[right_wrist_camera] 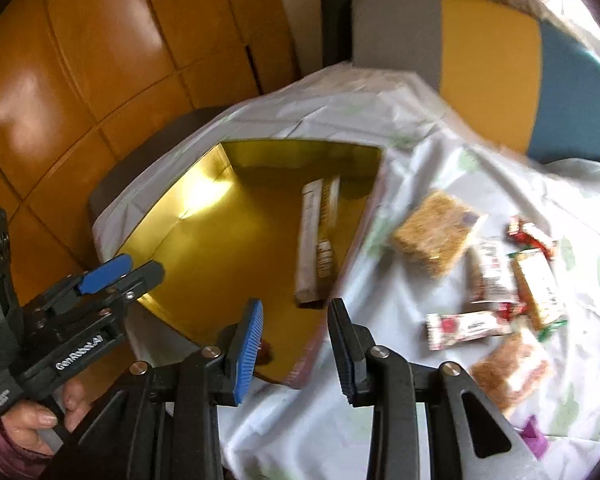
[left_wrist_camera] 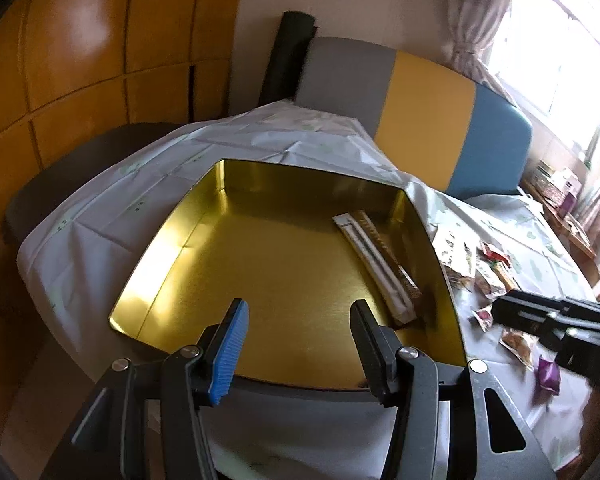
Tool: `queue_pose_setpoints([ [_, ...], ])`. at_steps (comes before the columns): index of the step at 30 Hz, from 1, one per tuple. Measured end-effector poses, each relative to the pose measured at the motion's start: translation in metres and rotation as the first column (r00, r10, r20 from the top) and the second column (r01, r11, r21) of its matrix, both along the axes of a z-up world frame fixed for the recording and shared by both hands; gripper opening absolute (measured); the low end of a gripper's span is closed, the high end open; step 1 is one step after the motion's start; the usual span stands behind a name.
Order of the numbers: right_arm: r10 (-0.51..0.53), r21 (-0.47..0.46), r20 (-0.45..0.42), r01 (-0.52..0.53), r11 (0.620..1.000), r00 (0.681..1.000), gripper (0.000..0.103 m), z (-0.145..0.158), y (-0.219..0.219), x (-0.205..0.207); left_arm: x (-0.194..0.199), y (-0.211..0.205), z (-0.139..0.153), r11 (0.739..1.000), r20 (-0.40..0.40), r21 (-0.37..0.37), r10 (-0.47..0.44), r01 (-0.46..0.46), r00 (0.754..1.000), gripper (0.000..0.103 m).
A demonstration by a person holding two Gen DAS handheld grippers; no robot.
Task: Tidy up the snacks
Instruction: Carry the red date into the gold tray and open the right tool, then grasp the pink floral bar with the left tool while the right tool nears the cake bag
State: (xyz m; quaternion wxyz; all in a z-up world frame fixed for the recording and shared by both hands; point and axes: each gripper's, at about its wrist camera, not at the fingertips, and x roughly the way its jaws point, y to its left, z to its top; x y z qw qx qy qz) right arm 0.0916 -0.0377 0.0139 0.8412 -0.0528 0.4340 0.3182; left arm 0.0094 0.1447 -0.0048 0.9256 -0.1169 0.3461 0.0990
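A gold metal tin (left_wrist_camera: pixel 204 248) (right_wrist_camera: pixel 188 232) sits open on the white tablecloth. Two long snack bars (left_wrist_camera: pixel 380 256) (right_wrist_camera: pixel 316 236) lie inside it along its right wall. My left gripper (left_wrist_camera: pixel 300 316) is open and empty, just above the tin's near edge; it also shows at the left of the right wrist view (right_wrist_camera: pixel 120 268). My right gripper (right_wrist_camera: pixel 296 312) is open and empty, above the tin's near right corner; its body shows in the left wrist view (left_wrist_camera: pixel 556 320). Loose snacks lie right of the tin: a crispy rice cake (right_wrist_camera: pixel 436 232), wrapped bars (right_wrist_camera: pixel 464 328) (right_wrist_camera: pixel 536 288), another cake (right_wrist_camera: pixel 512 372).
A small purple packet (left_wrist_camera: pixel 548 376) (right_wrist_camera: pixel 534 440) lies near the table's front. A chair with a grey, yellow and blue back (left_wrist_camera: pixel 428 112) (right_wrist_camera: pixel 488 60) stands behind the table. An orange wooden wall (left_wrist_camera: pixel 80 60) is at the left, a window with a curtain (left_wrist_camera: pixel 560 40) at the right.
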Motion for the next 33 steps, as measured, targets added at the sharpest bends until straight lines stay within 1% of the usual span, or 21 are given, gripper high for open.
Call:
queue_pose_setpoints([
  [4, -0.056, 0.014, 0.044, 0.055, 0.998, 0.997, 0.034, 0.011, -0.034, -0.001, 0.001, -0.013, 0.003, 0.999, 0.007, 0.022, -0.047, 0.047, 0.999, 0.054],
  [6, -0.098, 0.027, 0.065, 0.097, 0.995, 0.993, 0.034, 0.016, -0.059, -0.001, 0.002, -0.021, 0.005, 0.997, 0.01, 0.031, -0.074, 0.073, 0.997, 0.054],
  [8, -0.153, 0.01, 0.079, 0.152, 0.988, 0.985, 0.034, 0.019, -0.085, 0.001, 0.003, -0.028, 0.008, 0.994, 0.012, 0.03, -0.103, 0.103, 0.995, 0.054],
  [10, -0.194, -0.013, 0.077, 0.195, 0.981, 0.978, 0.036, 0.02, -0.105, 0.005, 0.004, -0.039, 0.011, 0.988, 0.014, 0.043, -0.146, 0.146, 0.989, 0.054],
  [12, -0.254, -0.044, 0.069, 0.257, 0.965, 0.965, 0.037, 0.018, -0.132, 0.012, 0.006, -0.051, 0.013, 0.981, 0.017, 0.056, -0.187, 0.186, 0.982, 0.054],
  [14, -0.316, -0.063, 0.055, 0.319, 0.946, 0.947, 0.038, 0.018, -0.159, 0.02, 0.01, -0.063, 0.014, 0.971, 0.009, 0.055, -0.234, 0.234, 0.972, 0.054],
  [18, -0.387, -0.085, 0.035, 0.388, 0.918, 0.922, 0.038, 0.016, -0.199, 0.032, 0.015, -0.09, 0.014, 0.945, -0.011, 0.085, -0.315, 0.315, 0.949, 0.054],
  [22, -0.434, -0.105, 0.006, 0.432, 0.896, 0.901, 0.038, 0.006, -0.228, 0.045, 0.022, -0.12, 0.012, 0.907, -0.053, 0.103, -0.404, 0.408, 0.913, 0.053],
  [24, -0.46, -0.102, -0.017, 0.456, 0.884, 0.888, 0.038, -0.002, -0.241, 0.051, 0.028, -0.134, 0.011, 0.89, -0.076, 0.108, -0.437, 0.443, 0.896, 0.051],
  [28, -0.512, -0.078, -0.067, 0.507, 0.858, 0.856, 0.038, -0.01, -0.258, 0.058, 0.048, -0.166, 0.005, 0.836, -0.127, 0.123, -0.522, 0.535, 0.844, 0.044],
  [29, -0.519, -0.06, -0.076, 0.516, 0.855, 0.851, 0.038, -0.01, -0.261, 0.058, 0.054, -0.172, 0.002, 0.826, -0.146, 0.121, -0.534, 0.551, 0.833, 0.043],
  [30, -0.523, -0.051, -0.084, 0.52, 0.852, 0.848, 0.038, -0.01, -0.263, 0.058, 0.064, -0.181, -0.003, 0.812, -0.175, 0.115, -0.551, 0.573, 0.816, 0.043],
  [33, -0.534, -0.022, -0.109, 0.535, 0.845, 0.838, 0.038, -0.01, -0.268, 0.06, 0.082, -0.199, -0.017, 0.785, -0.229, 0.119, -0.574, 0.608, 0.786, 0.043],
])
